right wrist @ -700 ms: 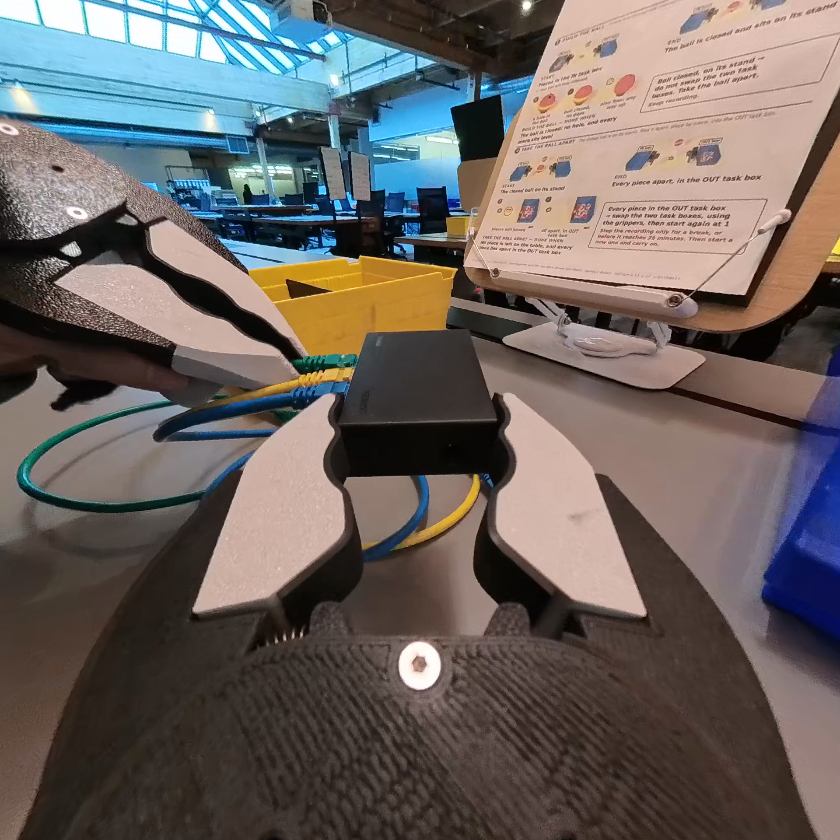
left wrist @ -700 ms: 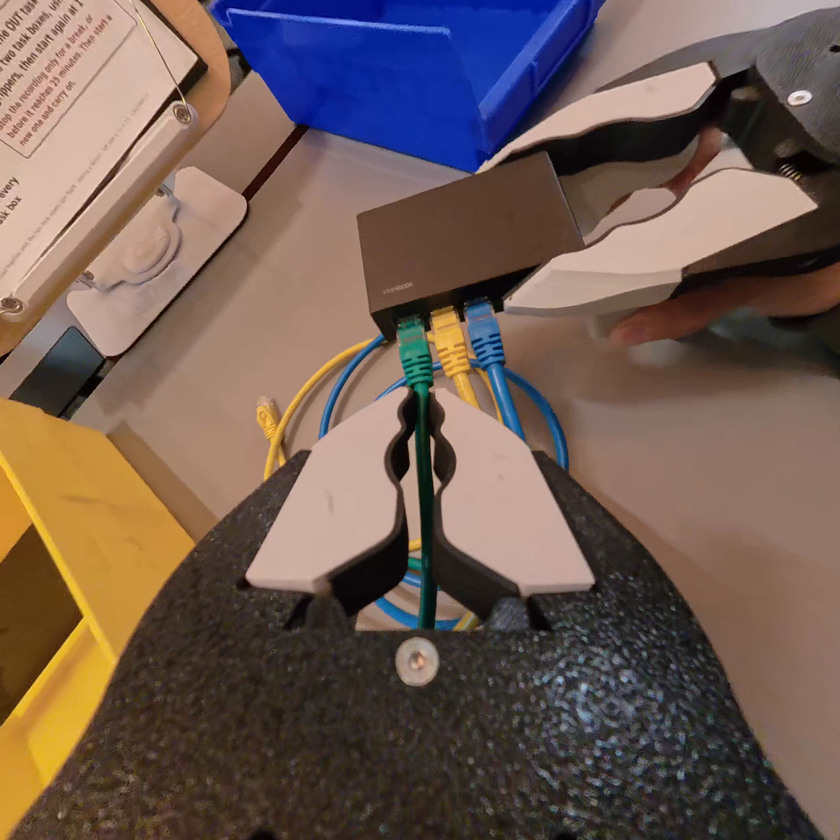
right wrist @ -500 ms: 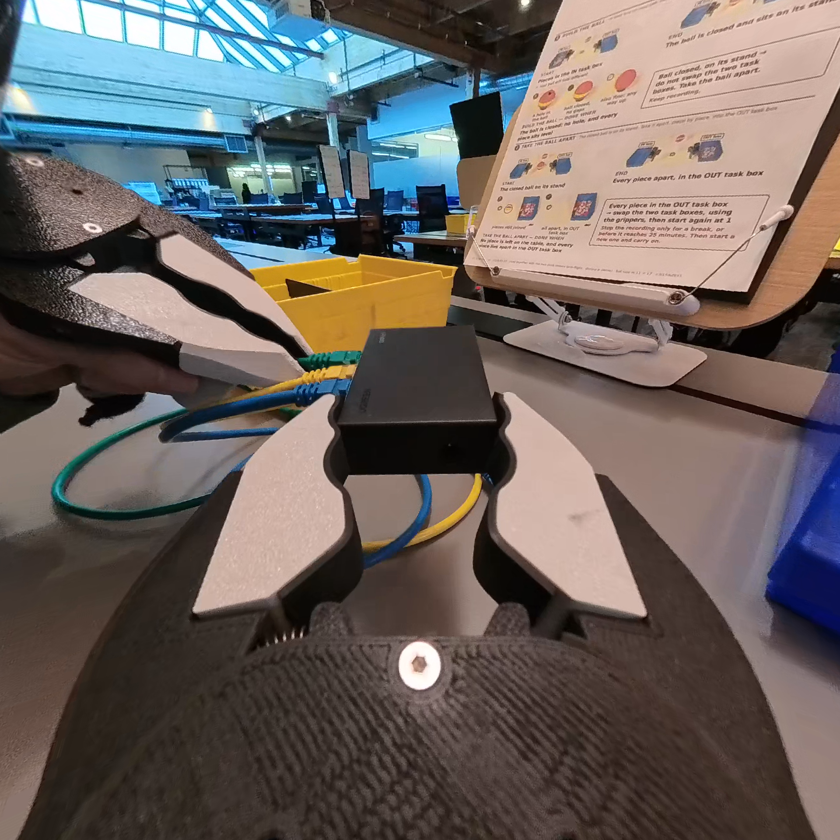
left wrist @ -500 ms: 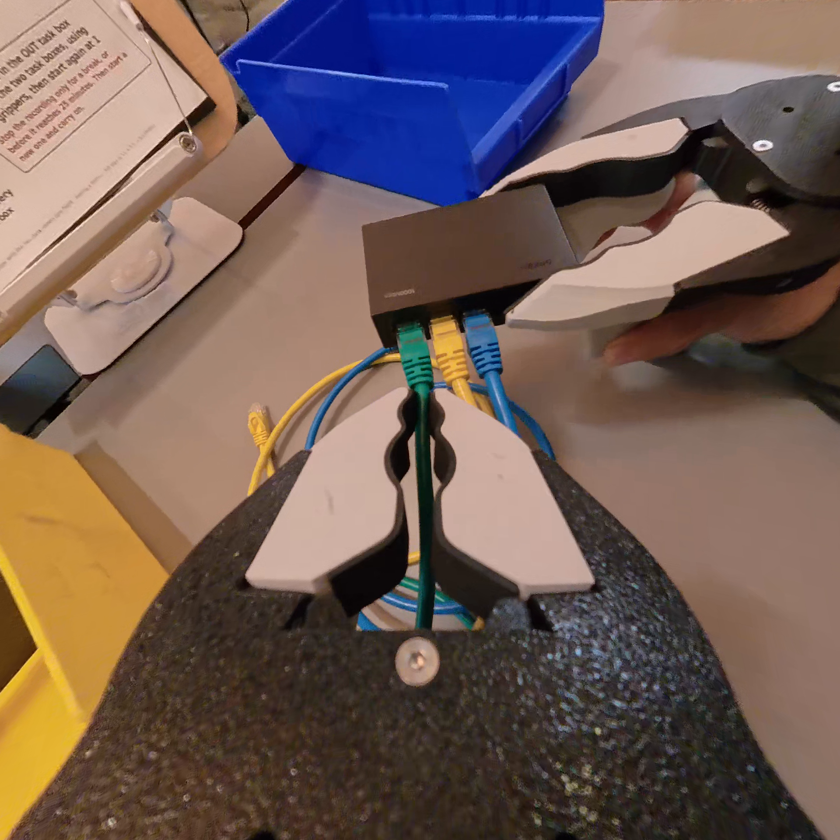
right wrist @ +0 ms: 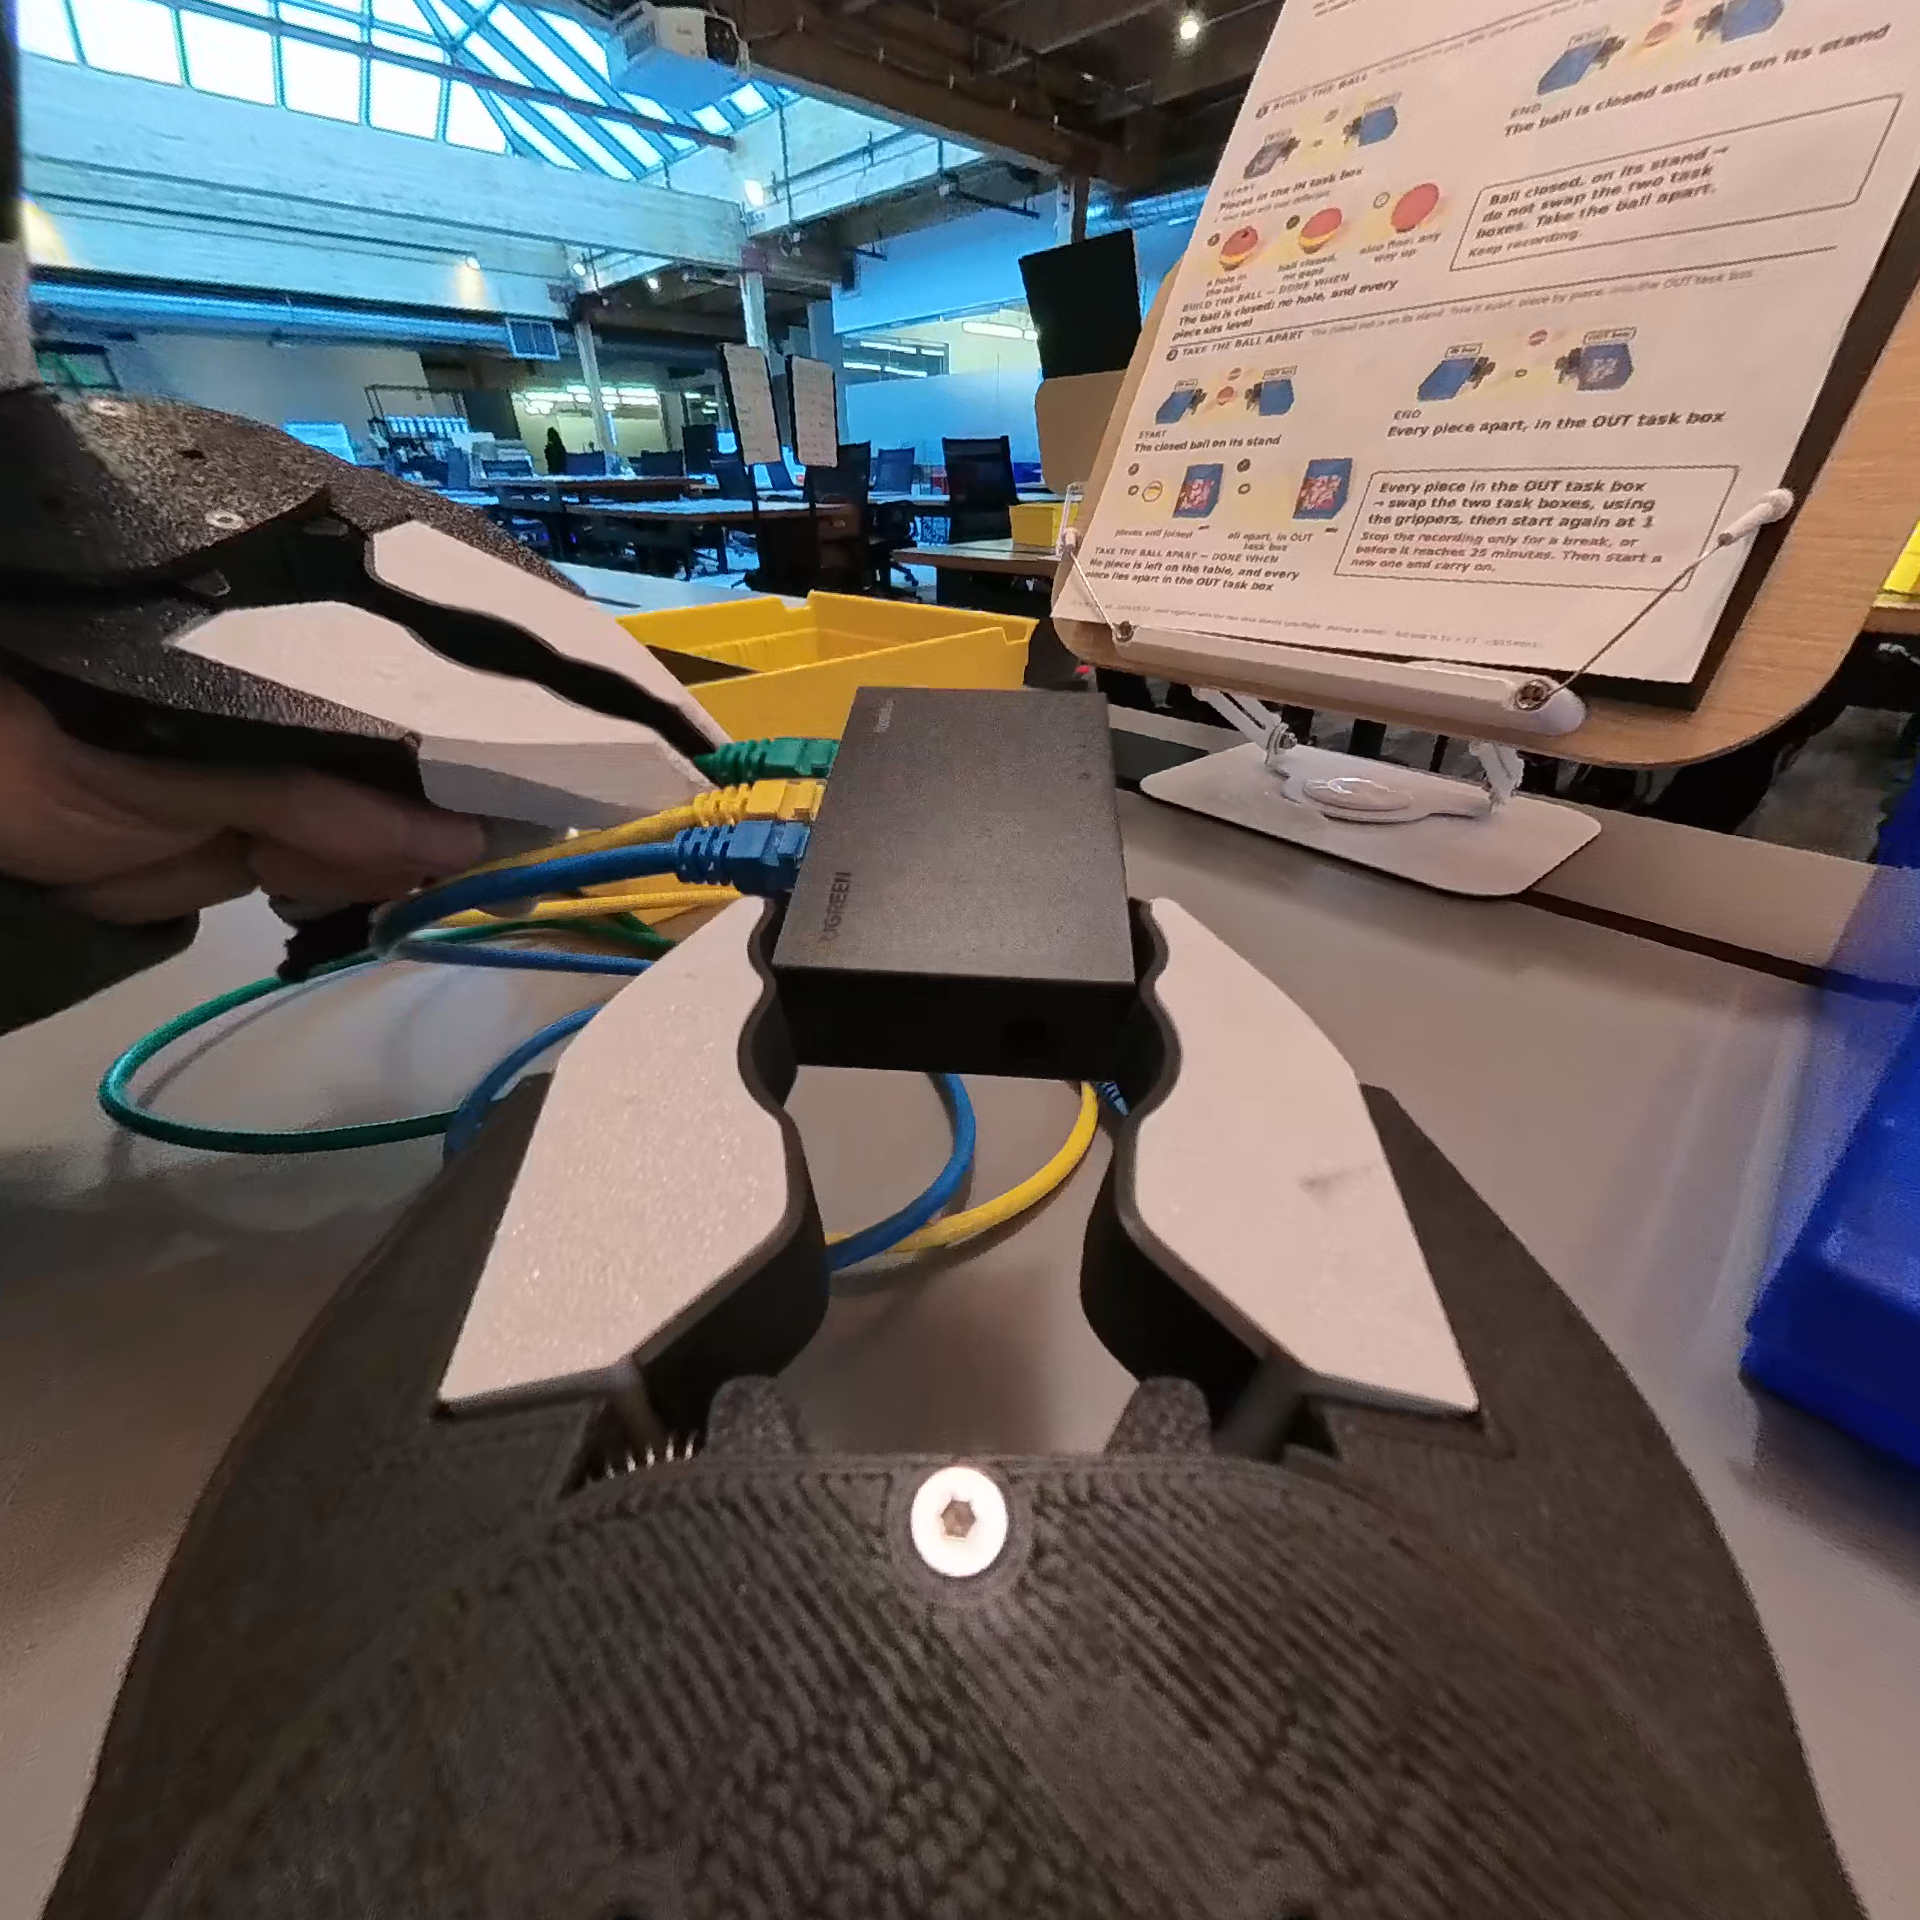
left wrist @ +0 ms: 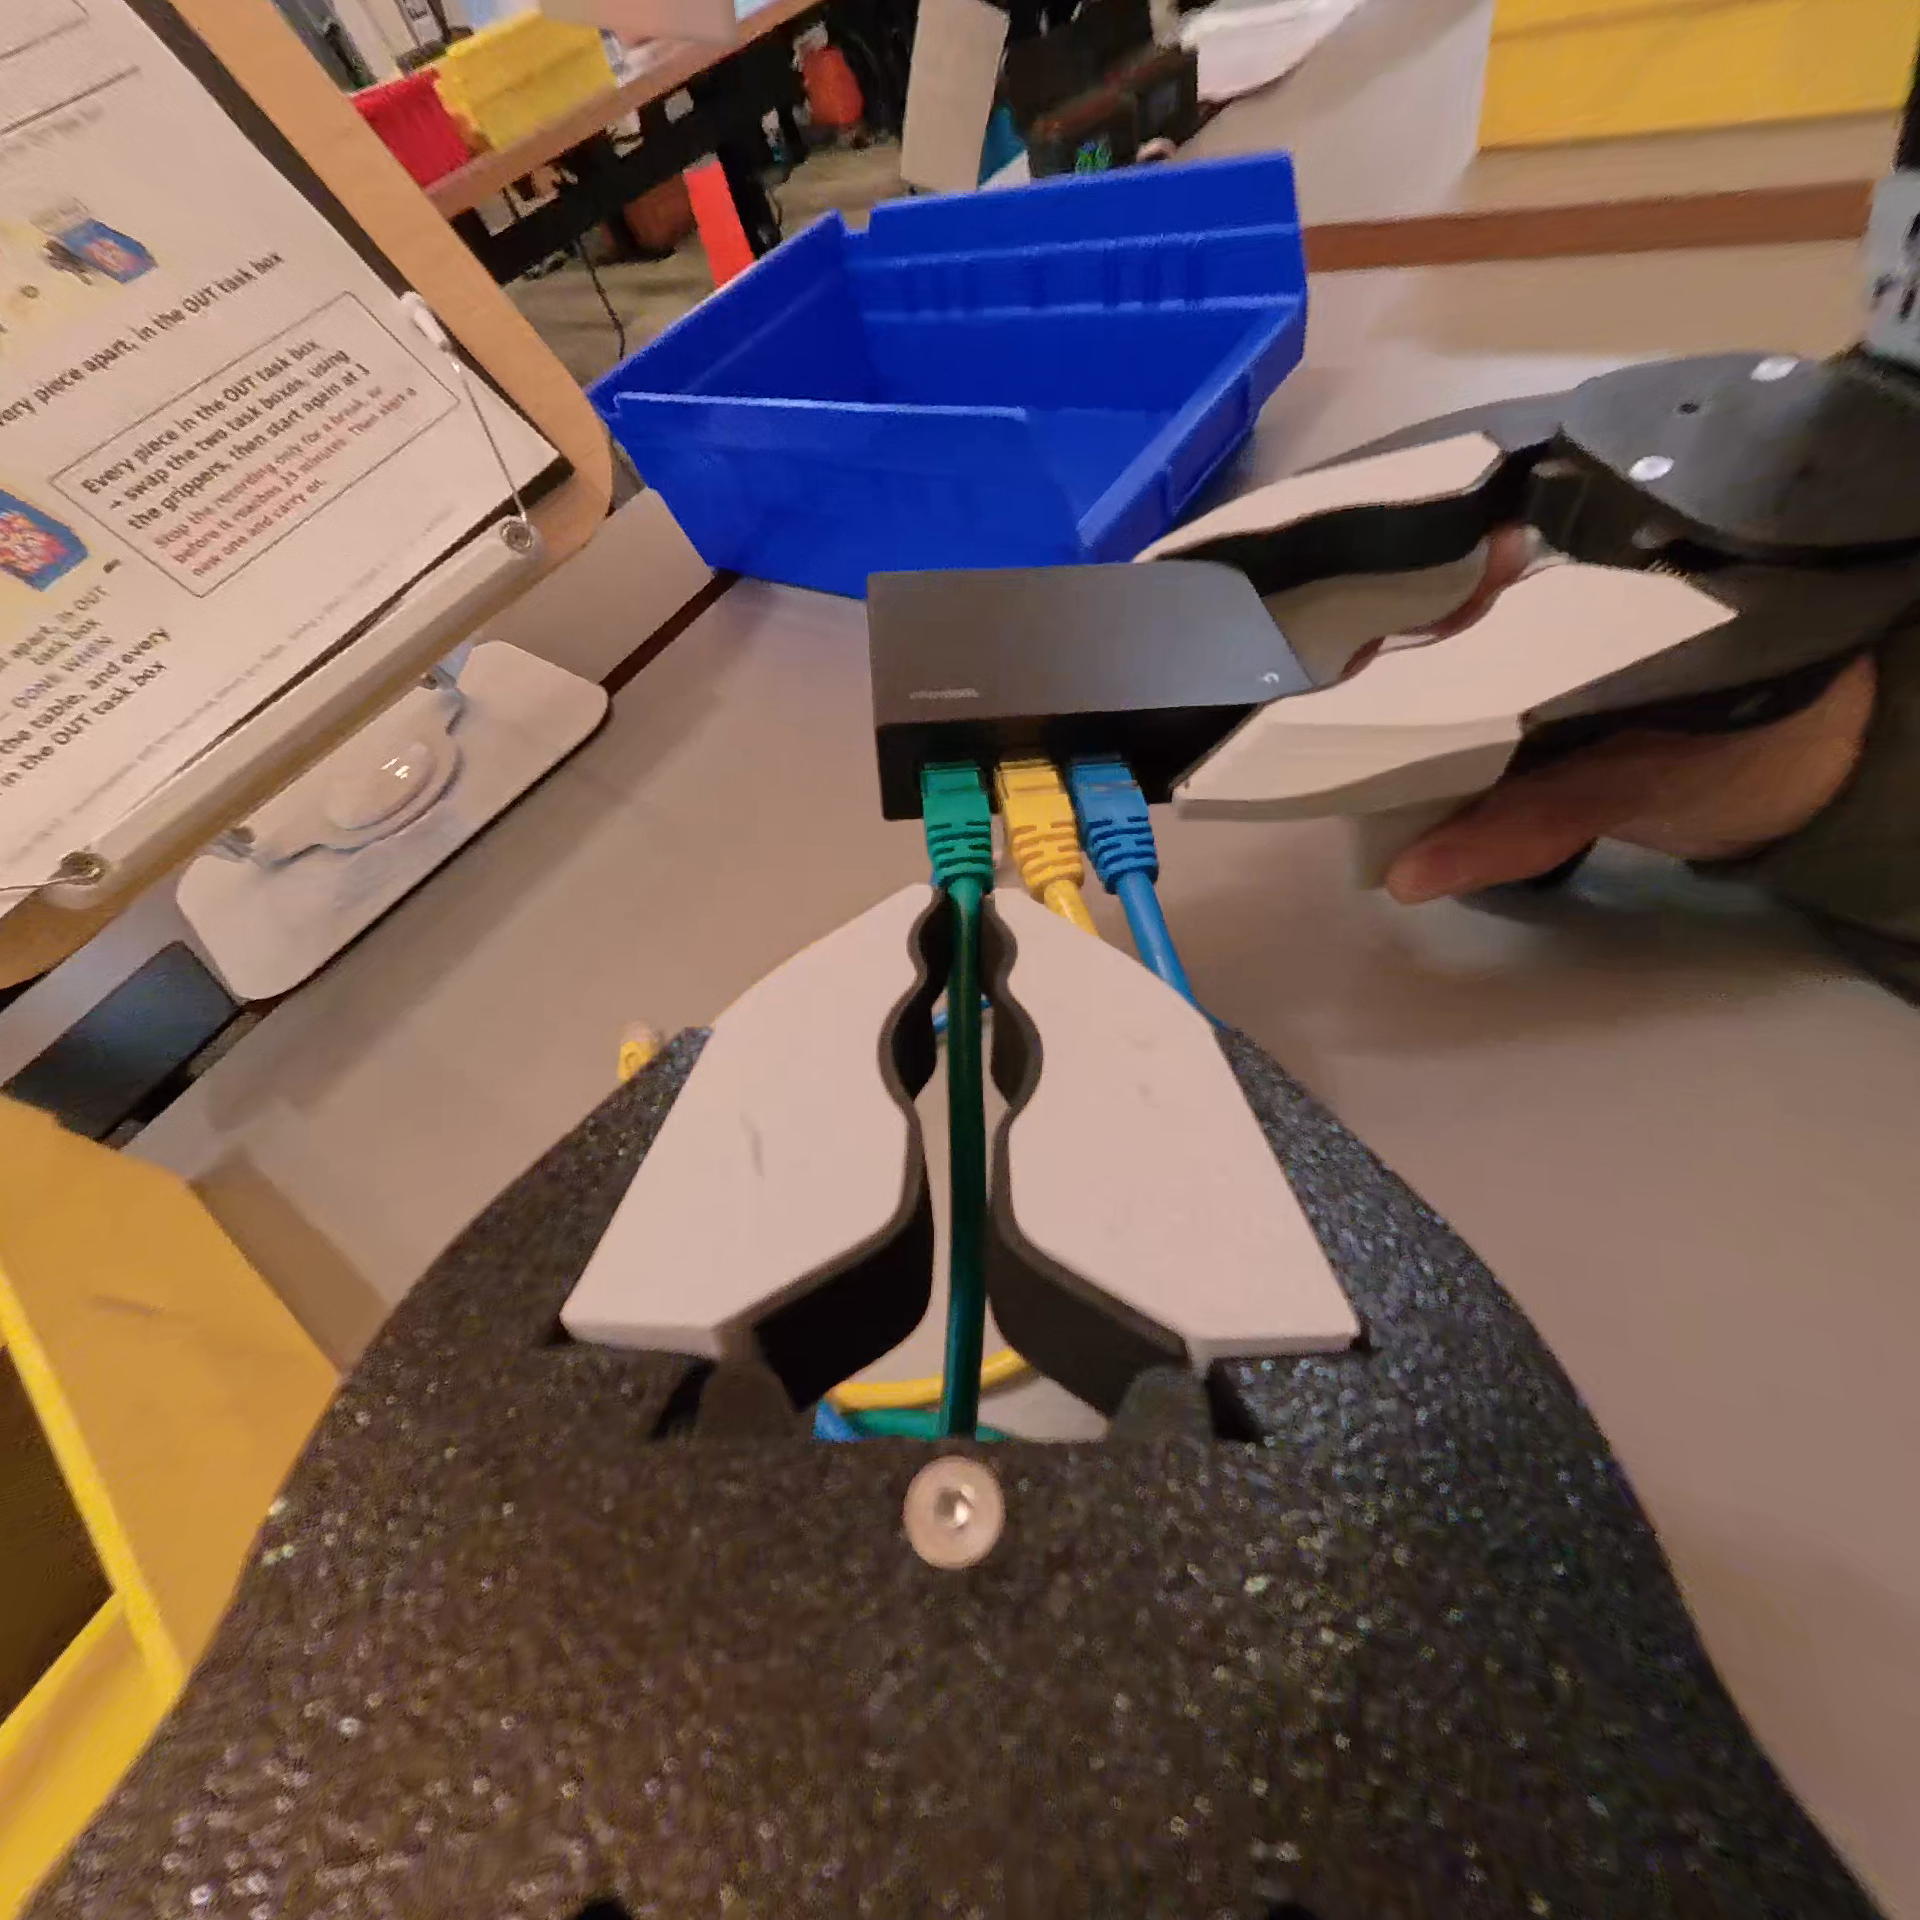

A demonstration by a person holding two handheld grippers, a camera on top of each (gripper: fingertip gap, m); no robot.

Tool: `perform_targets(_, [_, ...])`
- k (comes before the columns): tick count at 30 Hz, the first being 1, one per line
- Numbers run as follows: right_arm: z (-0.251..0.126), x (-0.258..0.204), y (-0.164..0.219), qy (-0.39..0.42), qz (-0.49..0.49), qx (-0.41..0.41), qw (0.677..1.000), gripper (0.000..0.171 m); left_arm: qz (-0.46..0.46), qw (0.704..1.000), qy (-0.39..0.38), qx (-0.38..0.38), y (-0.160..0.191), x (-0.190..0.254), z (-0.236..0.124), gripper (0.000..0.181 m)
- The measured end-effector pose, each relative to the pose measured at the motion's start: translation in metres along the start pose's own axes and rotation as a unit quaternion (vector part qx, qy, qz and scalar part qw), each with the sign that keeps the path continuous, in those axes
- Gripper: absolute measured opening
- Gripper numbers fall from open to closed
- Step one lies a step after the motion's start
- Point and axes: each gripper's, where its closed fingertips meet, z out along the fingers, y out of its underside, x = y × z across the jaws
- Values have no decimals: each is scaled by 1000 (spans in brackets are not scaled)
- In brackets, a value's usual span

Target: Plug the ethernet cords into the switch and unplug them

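Observation:
A black switch (left wrist: 1070,649) is held up off the grey table, with green (left wrist: 956,831), yellow (left wrist: 1039,836) and blue (left wrist: 1112,831) ethernet plugs side by side in its ports. My left gripper (left wrist: 963,904) is shut on the green cord (left wrist: 964,1143) just behind its plug. My right gripper (right wrist: 956,935) is shut on the switch (right wrist: 966,852), clamping its end. The right gripper also shows in the left wrist view (left wrist: 1195,675), and the left gripper in the right wrist view (right wrist: 686,764). The cords loop loosely on the table (right wrist: 520,987).
A blue bin (left wrist: 966,384) stands behind the switch. A yellow bin (left wrist: 94,1455) is at the left front. A tilted instruction board on a white stand (left wrist: 260,499) is at the left. A loose yellow plug (left wrist: 636,1044) lies on the table.
Both grippers and the switch have risen and the views have tilted up. The switch has turned a little in the right wrist view. All three plugs remain in their ports.

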Motion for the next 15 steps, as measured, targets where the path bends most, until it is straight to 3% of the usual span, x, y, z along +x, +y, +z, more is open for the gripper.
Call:
perform_targets(10, [0,0,-2,4,-37,4,999,62,-7,999,-29,-25,13,4,1,5])
perform_targets(12, [0,-1,-9,4,-44,12,999,62,-12,997,-68,-20,7,-5,-9,21])
perform_targets(15, [-5,14,-11,43,-64,-1,997,62,-18,992,-96,82,-30,-15,-45,33])
